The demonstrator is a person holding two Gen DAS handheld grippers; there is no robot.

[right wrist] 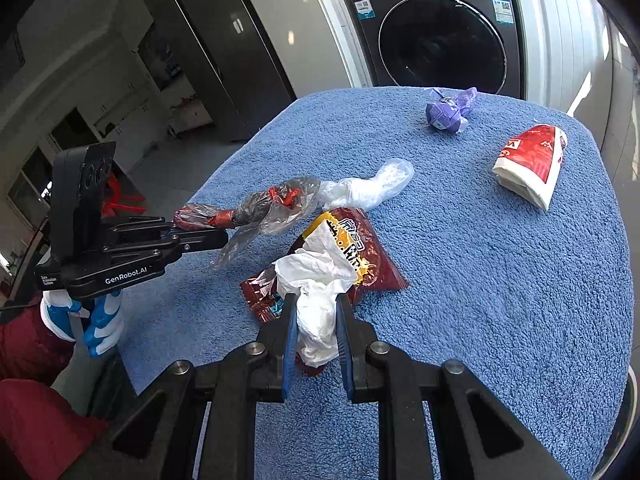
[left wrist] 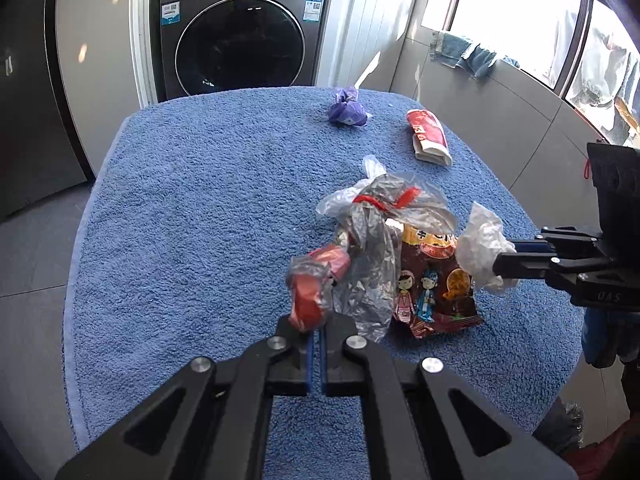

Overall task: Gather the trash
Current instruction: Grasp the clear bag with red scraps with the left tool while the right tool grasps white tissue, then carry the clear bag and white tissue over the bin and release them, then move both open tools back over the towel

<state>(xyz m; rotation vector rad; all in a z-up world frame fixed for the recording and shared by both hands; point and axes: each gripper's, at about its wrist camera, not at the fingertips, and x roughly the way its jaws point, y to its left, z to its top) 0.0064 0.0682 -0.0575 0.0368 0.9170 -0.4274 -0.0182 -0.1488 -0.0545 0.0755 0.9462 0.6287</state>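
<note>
Left wrist view: both hand-held grippers loaded, pickup step in hand.

I read the blue-towelled surface (left wrist: 180, 200) first; on it lie the brown snack wrapper (left wrist: 434, 280), the red-and-white packet (left wrist: 428, 136), a clear plastic bag (right wrist: 372, 188) and the purple wad (left wrist: 348, 110). My left hand-held gripper (left wrist: 316, 344) is pressed together, pinching the clear wrap with red scraps (left wrist: 320, 280), held just above the towel. My right hand-held gripper (right wrist: 316, 332) is pinching the white crumpled tissue (right wrist: 320, 292) over the snack wrapper. I judge the next move calls for carrying both loads to a bin, which I cannot see.
</note>
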